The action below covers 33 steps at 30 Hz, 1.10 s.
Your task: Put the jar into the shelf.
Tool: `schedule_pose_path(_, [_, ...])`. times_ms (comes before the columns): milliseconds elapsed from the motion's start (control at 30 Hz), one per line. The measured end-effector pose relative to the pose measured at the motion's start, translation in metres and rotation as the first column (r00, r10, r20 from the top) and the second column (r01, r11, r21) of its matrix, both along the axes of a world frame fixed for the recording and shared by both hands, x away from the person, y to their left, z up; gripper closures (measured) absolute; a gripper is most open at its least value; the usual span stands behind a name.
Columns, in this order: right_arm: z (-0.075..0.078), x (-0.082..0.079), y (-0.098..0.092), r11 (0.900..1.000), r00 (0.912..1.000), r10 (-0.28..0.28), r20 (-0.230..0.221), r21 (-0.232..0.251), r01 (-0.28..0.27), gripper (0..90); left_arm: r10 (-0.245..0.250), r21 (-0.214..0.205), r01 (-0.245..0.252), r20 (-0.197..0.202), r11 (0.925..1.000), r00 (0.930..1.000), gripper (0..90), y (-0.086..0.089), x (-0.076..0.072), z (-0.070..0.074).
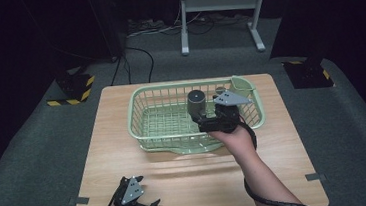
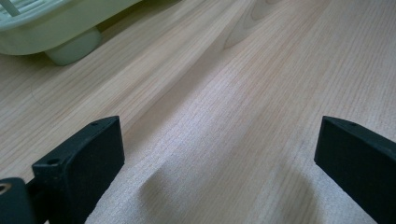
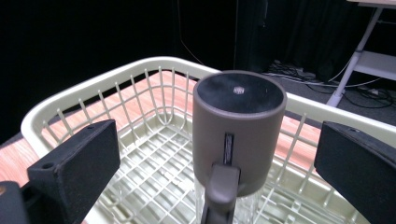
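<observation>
Grey-brown mug (image 3: 239, 130) is standing upside down inside the green basket (image 1: 144, 117) on the desk (image 1: 115, 154); probably rigid, breakable and smooth-sided, best gripped across its body. Right claw (image 3: 217, 158) is gaping around it, untouching; left claw (image 2: 219, 163) is resting wide, empty.

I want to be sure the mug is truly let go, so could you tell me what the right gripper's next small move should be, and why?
Probably draw the right gripper straight back toward the person. Its jaws stand wide open on either side of the grey mug, which sits upside down in the green basket, handle toward the gripper. Nothing is held, so retreating along the handle's line should clear it without tipping it.
</observation>
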State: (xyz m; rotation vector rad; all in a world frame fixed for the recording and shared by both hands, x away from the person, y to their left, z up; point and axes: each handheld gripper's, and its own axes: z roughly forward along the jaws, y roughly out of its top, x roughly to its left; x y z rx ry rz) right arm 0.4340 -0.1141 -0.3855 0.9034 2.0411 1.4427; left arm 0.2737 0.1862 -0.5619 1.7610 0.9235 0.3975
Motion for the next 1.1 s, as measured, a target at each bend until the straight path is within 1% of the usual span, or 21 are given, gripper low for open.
schedule_pose_path(33, [-0.002,-0.002,0.000,0.9999,1.0000,-0.008,0.006,-0.015,0.008,0.0,-0.001,0.002,0.001,-0.001,1.0000,1.0000,1.9,0.000,0.000,0.000])
schedule_pose_path(67, [-0.004,-0.005,-0.002,0.9998,0.9999,-0.009,0.010,-0.019,0.009,0.0,0.001,0.000,-0.001,-0.001,1.0000,1.0000,1.9,0.000,0.000,0.000])
schedule_pose_path(200, [-0.006,-0.011,-0.006,0.9998,0.9997,-0.012,0.022,-0.015,0.013,0.0,0.000,0.001,0.000,-0.001,1.0000,1.0000,1.9,0.000,0.000,0.000])
schedule_pose_path(433, [-0.010,-0.023,-0.013,0.9995,0.9993,-0.013,0.034,-0.028,0.014,0.0,-0.001,0.009,0.001,-0.001,1.0000,1.0000,1.9,-0.001,0.000,0.000])
schedule_pose_path(500, [-0.011,-0.027,-0.016,0.9996,0.9992,-0.010,0.039,-0.027,0.011,0.0,0.002,0.003,-0.002,-0.001,1.0000,1.0000,1.9,-0.001,-0.001,0.000])
schedule_pose_path(567, [-0.012,-0.032,-0.019,0.9997,0.9990,-0.012,0.043,-0.023,0.013,0.0,0.001,0.006,-0.001,0.001,1.0000,1.0000,1.9,-0.001,-0.001,0.000])
schedule_pose_path(600, [-0.012,-0.032,-0.019,0.9997,0.9990,-0.012,0.043,-0.023,0.013,0.0,0.001,0.006,-0.001,0.001,1.0000,1.0000,1.9,-0.001,-0.001,0.000])
schedule_pose_path(733, [-0.014,-0.044,-0.025,0.9993,0.9986,-0.009,0.052,-0.036,0.011,0.0,-0.002,0.016,0.002,0.001,0.9999,1.0000,1.9,-0.001,0.000,0.000])
schedule_pose_path(767, [-0.014,-0.044,-0.025,0.9993,0.9986,-0.009,0.052,-0.036,0.011,0.0,-0.002,0.016,0.002,0.000,0.9999,1.0000,1.9,-0.001,0.000,0.000])
schedule_pose_path(800, [-0.016,-0.048,-0.027,0.9989,0.9987,-0.009,0.051,-0.045,0.011,0.0,0.000,0.015,0.000,0.000,0.9999,1.0000,1.9,-0.001,0.000,0.000])
schedule_pose_path(1000, [-0.021,-0.058,-0.031,0.9985,0.9987,-0.007,0.050,-0.053,0.010,0.0,-0.001,0.018,0.001,0.001,0.9998,1.0000,1.9,-0.001,0.000,-0.001])
schedule_pose_path(1033, [-0.023,-0.060,-0.032,0.9976,0.9988,-0.008,0.049,-0.068,0.011,0.0,-0.001,0.018,0.001,0.002,0.9998,1.0000,1.9,-0.001,0.000,-0.001])
schedule_pose_path(1100, [-0.024,-0.062,-0.033,0.9970,0.9987,-0.011,0.050,-0.076,0.015,0.0,0.002,0.012,-0.002,0.002,0.9999,1.0000,1.9,-0.001,0.000,0.000])
